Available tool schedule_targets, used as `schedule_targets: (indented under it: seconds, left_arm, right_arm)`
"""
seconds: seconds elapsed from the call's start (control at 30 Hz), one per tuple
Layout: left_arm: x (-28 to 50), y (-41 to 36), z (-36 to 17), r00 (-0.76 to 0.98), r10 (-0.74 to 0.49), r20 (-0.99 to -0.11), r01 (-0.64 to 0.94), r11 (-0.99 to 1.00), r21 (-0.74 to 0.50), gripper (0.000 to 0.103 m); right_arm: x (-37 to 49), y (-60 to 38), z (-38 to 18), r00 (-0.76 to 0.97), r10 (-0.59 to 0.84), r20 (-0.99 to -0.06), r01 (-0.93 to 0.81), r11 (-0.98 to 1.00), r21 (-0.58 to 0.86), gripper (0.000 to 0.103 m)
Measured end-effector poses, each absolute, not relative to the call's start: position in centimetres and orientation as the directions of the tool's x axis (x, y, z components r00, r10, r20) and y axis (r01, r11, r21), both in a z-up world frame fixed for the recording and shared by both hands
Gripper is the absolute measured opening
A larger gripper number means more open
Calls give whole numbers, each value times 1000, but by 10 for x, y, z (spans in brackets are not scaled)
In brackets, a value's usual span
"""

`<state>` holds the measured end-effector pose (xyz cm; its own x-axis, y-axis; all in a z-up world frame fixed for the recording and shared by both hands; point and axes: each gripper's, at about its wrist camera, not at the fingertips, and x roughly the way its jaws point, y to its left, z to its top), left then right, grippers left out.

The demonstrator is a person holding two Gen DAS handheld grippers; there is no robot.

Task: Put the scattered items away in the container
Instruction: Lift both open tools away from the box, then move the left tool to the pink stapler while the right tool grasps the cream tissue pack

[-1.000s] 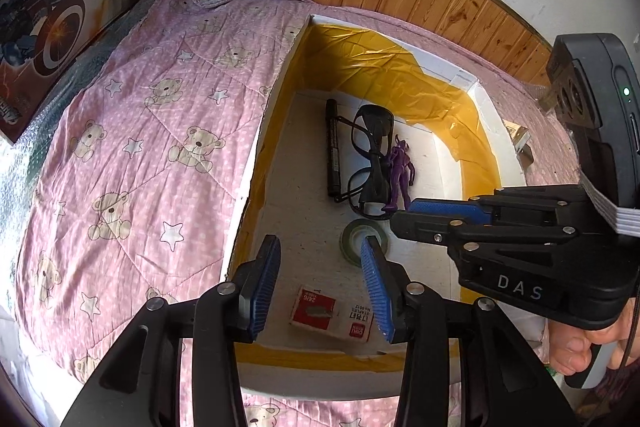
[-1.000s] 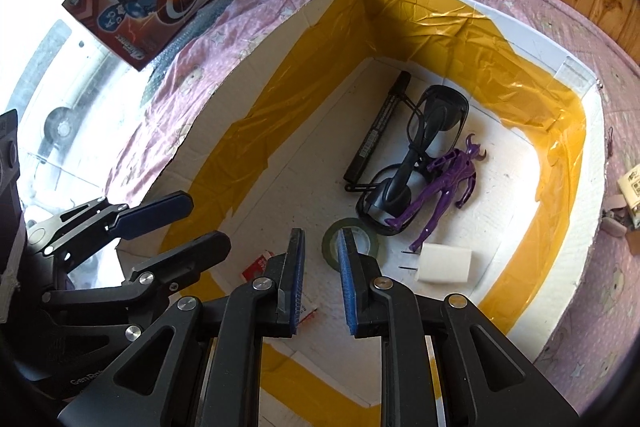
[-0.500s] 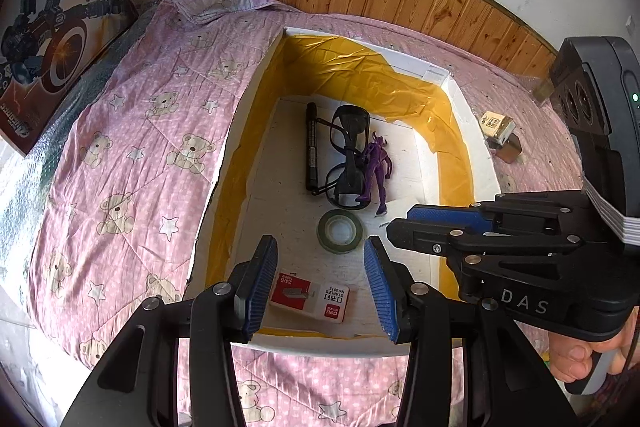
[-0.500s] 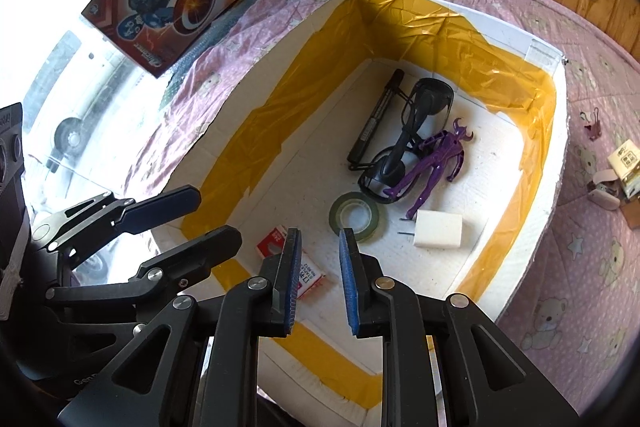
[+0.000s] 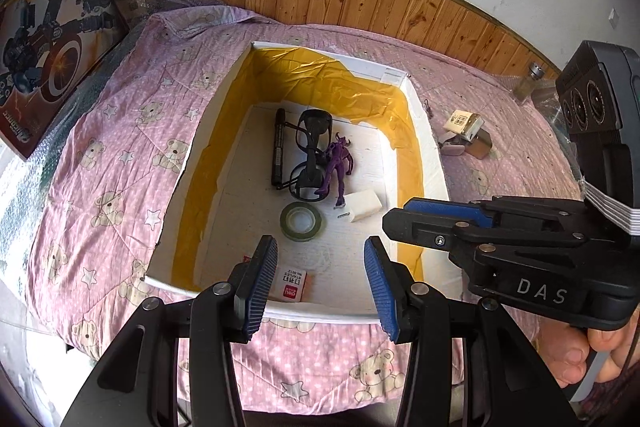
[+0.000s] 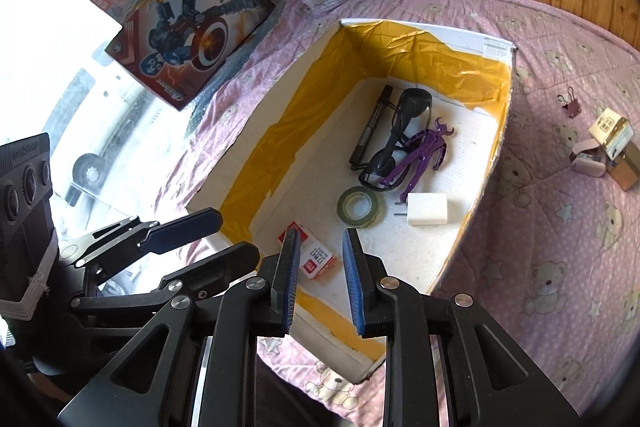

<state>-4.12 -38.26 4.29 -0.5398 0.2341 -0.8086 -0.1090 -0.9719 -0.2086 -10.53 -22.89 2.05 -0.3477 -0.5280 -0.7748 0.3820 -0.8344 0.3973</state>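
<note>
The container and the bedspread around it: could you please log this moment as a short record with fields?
container: white box, yellow-taped inside, on pink bedspread
inside: marker, glasses, purple figure, tape roll, white charger, staples box
still outside: binder clip, small boxes
left gripper: open, empty
right gripper: open, empty

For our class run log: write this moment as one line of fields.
left tool: open, empty | right tool: open, empty | box: charger, tape roll inside | binder clip: outside on quilt
</note>
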Motion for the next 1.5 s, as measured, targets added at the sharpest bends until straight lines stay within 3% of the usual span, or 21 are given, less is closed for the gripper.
schedule_targets:
  seconds: [0.2,0.47,0.8,1.17,1.47,1.5]
  left_arm:
    - [-24,-364,54,-558,266,-786,-115,-963,-244,47]
    - [-15,-299,59,-533,327,-780,-220,-944,-246,59]
    - [-77,-213,52,-484,389,-784,-325,-912,-251,63]
    - [-191,-138,-8,-404,352,-845,-358,-910,-208,67]
    - [-260,-106,-56,-372,318,-872,-386,-907,-166,67]
    - [-266,-102,-62,-370,315,-874,-390,-906,-162,67]
  right_arm:
    - [-79,-193,32,-433,-551,-714,339,-833,437,25]
    - [-58,-117,28,-508,-564,-651,216,-815,537,33]
    - [-102,2,6,-621,-462,-634,-26,-796,605,41]
    - [-209,68,-14,-592,-409,-695,-76,-830,553,51]
    - [-306,57,-62,-485,-387,-785,-62,-880,472,52]
    - [-315,56,-68,-471,-379,-797,-60,-887,457,48]
